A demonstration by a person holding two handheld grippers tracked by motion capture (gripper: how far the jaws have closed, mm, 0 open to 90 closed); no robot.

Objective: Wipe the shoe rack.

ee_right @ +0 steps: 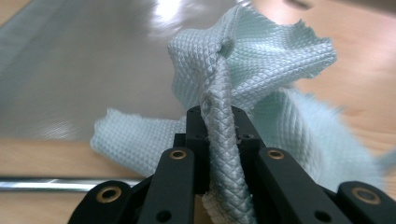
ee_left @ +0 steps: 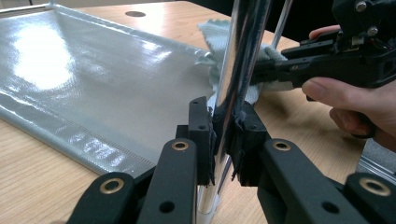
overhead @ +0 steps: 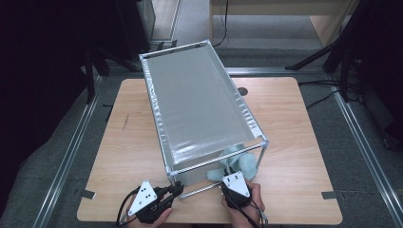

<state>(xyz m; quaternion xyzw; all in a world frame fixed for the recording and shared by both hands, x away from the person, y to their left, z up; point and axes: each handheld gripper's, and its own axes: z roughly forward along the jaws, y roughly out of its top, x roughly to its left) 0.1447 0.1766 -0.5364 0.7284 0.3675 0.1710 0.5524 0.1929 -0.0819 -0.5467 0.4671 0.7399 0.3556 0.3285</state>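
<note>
high: above, looking down | gripper views: close, share cloth [ee_right: 261,60]

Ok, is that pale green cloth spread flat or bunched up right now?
Bunched up. The cloth rises in crumpled folds, one rolled fold pinched in the right tongs, beside the metal rack.

Left tongs [ee_left: 224,135] clamp the shiny metal post [ee_left: 243,56] beside grey sheet [ee_left: 93,79].

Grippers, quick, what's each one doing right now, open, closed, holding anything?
Left gripper: closed on the chrome post of the rack.
Right gripper: closed on a fold of the pale green cloth.
</note>
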